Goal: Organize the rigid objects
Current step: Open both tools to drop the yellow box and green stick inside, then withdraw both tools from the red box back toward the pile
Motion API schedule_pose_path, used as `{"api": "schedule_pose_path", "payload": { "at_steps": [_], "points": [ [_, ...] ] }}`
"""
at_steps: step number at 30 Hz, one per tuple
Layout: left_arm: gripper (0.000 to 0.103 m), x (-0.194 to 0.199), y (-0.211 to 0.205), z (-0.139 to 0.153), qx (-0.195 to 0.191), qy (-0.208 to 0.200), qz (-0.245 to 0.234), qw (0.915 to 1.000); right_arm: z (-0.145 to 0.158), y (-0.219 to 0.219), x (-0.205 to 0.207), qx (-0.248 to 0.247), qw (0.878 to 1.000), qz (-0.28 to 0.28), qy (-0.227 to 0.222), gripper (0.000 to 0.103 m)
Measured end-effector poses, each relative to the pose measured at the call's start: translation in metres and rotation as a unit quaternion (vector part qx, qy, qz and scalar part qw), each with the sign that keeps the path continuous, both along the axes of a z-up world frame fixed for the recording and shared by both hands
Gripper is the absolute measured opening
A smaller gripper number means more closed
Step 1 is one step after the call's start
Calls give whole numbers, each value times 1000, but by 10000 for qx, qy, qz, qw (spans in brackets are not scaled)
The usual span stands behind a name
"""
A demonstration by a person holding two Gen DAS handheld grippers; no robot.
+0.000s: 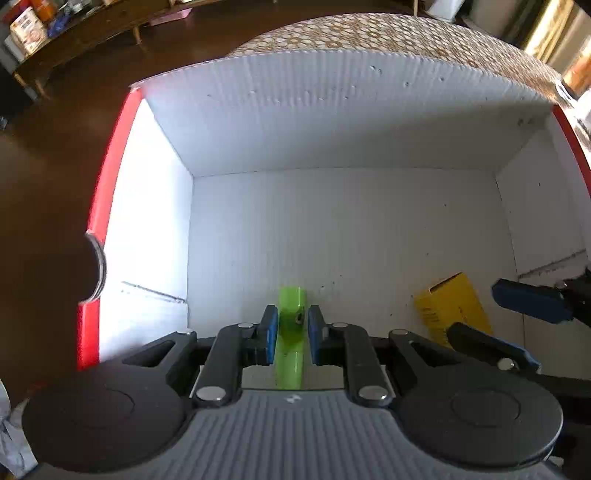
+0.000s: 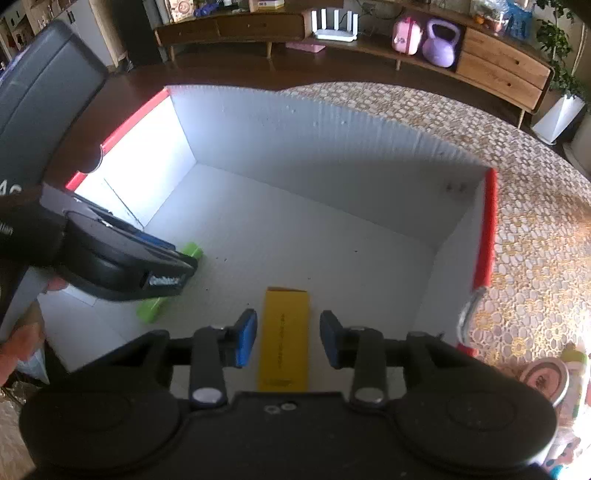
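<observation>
Inside the white box point(image 1: 332, 122), the left tool point(image 1: 291, 332) clenched a green bar point(image 1: 291, 306); beside it, the right tool point(image 2: 288, 338) stood released around a yellow carton point(image 2: 284, 332).

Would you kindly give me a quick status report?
Left gripper shut on green piece inside box. Right gripper open around yellow carton. Nothing obstructing.

A purple kettlebell point(image 2: 441, 43) and pink case point(image 2: 406, 36) are seen on a wooden sideboard point(image 2: 502, 70). A white planter point(image 2: 559, 118) is set beside it.
</observation>
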State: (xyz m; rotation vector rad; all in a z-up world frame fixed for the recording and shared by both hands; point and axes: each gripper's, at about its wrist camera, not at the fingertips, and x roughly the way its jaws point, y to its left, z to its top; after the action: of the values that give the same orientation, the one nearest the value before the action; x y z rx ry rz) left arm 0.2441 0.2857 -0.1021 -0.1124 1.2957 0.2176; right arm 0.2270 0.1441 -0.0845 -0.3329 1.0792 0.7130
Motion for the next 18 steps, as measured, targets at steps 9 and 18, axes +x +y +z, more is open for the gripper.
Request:
{"api": "schedule_pose_path", "payload": {
  "at_steps": [9, 18],
  "points": [
    [16, -25, -6, 32, -32, -660, 103, 9978, 34, -26, -13, 379, 9992, -46, -82, 39],
    [16, -52, -24, 81, 56, -1245, 122, 9921, 78, -51, -28, 794, 9965, -75, -247, 41]
  ]
}}
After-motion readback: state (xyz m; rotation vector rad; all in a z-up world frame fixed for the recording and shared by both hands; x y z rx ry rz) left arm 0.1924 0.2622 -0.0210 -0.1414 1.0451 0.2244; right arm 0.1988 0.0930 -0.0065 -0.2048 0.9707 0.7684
